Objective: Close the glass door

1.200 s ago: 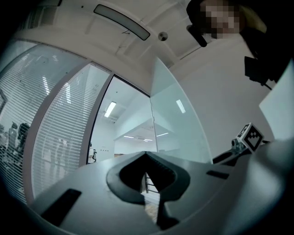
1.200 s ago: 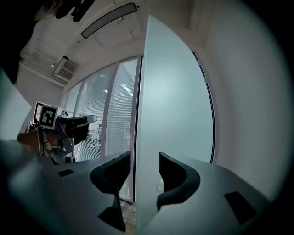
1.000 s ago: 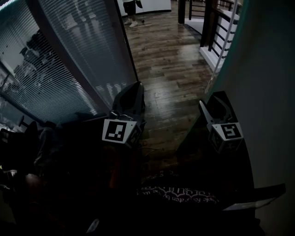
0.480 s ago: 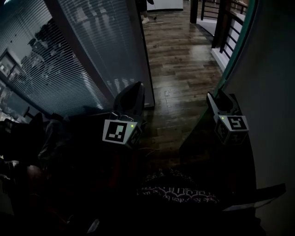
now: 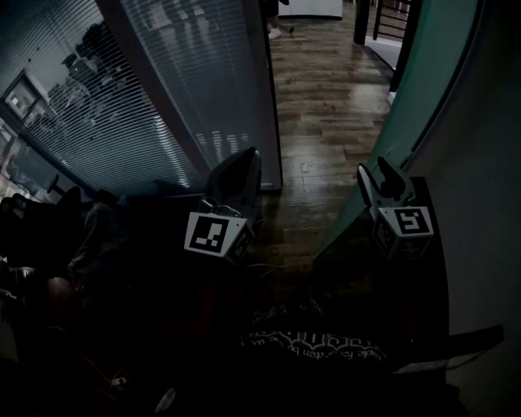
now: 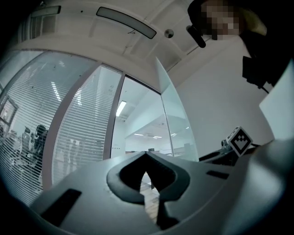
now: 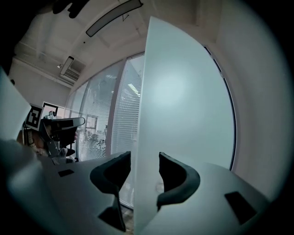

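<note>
The glass door (image 5: 419, 114) runs along the right side, and the wall (image 5: 488, 244) stands just right of it. The door's edge sits between the jaws of the right gripper (image 5: 373, 169), one jaw on each side, with a gap showing at the left jaw. The left gripper (image 5: 248, 155) is well to the left of the door and near the foot of the blinds partition (image 5: 122, 89), which fills the left side. Between the partition and the door, the floor (image 5: 326, 106) stretches ahead. At its far end are a person's feet (image 5: 275, 31). A railing (image 5: 389, 16) stands to their right, beyond the door.
</note>
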`<state>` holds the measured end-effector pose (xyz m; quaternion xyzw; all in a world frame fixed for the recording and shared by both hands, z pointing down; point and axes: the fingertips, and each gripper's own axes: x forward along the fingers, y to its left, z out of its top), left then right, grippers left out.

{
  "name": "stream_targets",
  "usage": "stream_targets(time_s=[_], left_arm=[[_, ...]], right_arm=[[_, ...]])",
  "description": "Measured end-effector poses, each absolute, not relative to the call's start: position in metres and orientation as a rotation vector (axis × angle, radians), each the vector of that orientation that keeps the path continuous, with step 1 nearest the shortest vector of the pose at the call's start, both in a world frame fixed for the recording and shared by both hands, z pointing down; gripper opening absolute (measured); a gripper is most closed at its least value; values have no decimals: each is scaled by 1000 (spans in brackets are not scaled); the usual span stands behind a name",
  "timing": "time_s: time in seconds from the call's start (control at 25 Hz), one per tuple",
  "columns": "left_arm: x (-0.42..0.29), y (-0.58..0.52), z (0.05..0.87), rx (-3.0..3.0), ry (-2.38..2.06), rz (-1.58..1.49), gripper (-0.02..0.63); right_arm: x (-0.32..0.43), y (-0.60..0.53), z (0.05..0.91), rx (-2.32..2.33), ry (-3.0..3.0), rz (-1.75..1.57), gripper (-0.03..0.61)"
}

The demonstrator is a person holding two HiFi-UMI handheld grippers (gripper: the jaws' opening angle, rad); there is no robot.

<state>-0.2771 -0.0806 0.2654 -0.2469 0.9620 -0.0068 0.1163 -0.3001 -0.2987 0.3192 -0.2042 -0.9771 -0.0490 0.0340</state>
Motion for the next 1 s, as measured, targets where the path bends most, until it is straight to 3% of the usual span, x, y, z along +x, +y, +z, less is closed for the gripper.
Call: stream_targets(time_s=[1.0], left_arm=[[-361,-56,265,-511,2853,-42,2]], right_arm=[[-407,-213,322,-844,-2982,-163,193]])
